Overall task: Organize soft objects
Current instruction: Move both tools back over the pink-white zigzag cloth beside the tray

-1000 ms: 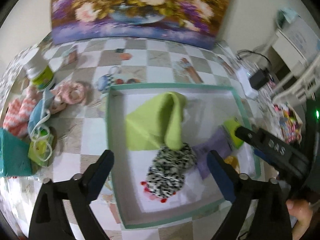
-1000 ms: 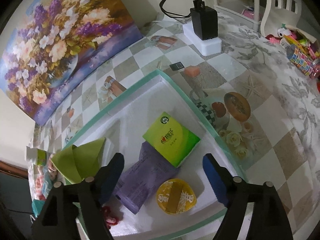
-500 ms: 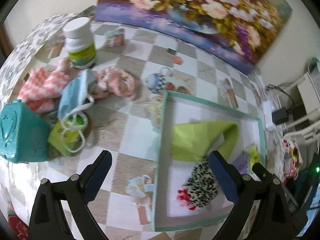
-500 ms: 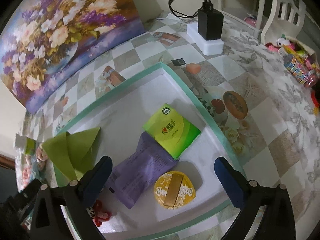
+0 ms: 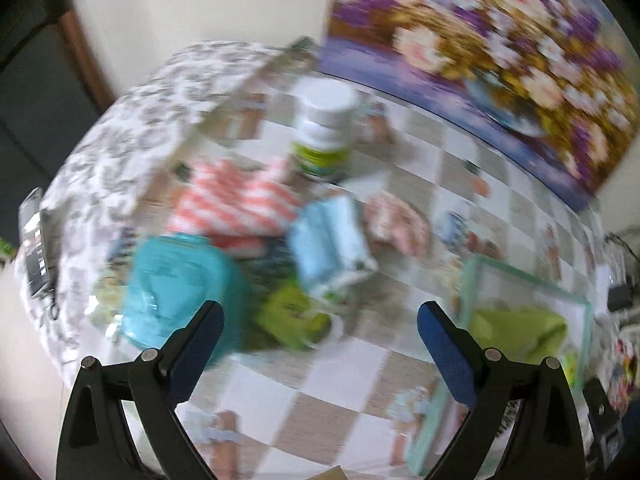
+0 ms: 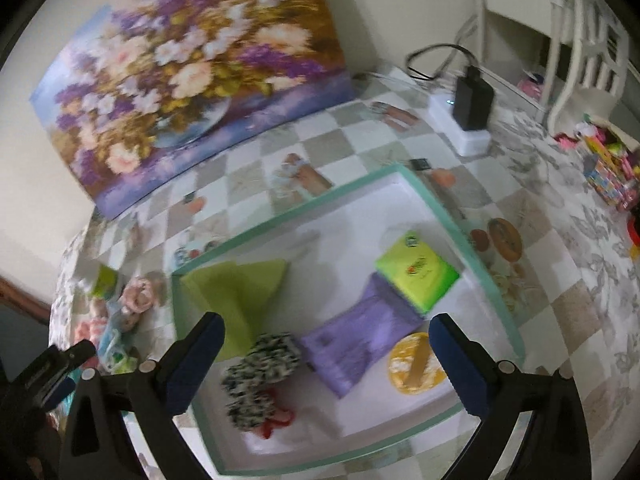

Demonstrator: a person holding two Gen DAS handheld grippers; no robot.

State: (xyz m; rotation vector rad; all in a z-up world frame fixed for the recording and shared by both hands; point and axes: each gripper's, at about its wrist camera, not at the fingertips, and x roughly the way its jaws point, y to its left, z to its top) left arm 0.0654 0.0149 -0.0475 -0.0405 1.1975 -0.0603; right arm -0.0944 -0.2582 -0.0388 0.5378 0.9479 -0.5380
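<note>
Left claw (image 5: 318, 344) gaped wide, empty, above loose pile near bench's left edge. Striped cloth (image 5: 232, 208) and blue mask (image 5: 332, 240) judged light, limp; pinch mid-fold. Right claw (image 6: 326, 354) spread, empty, over tray (image 6: 496, 292).

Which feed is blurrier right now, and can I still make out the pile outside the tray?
Left wrist view: heavy motion smear; the white bottle, striped cloth and teal box read only as colour patches. Right wrist view: milder blur; the tray, green cloth and purple packet stay recognisable. Fisheye bending in both.
</note>
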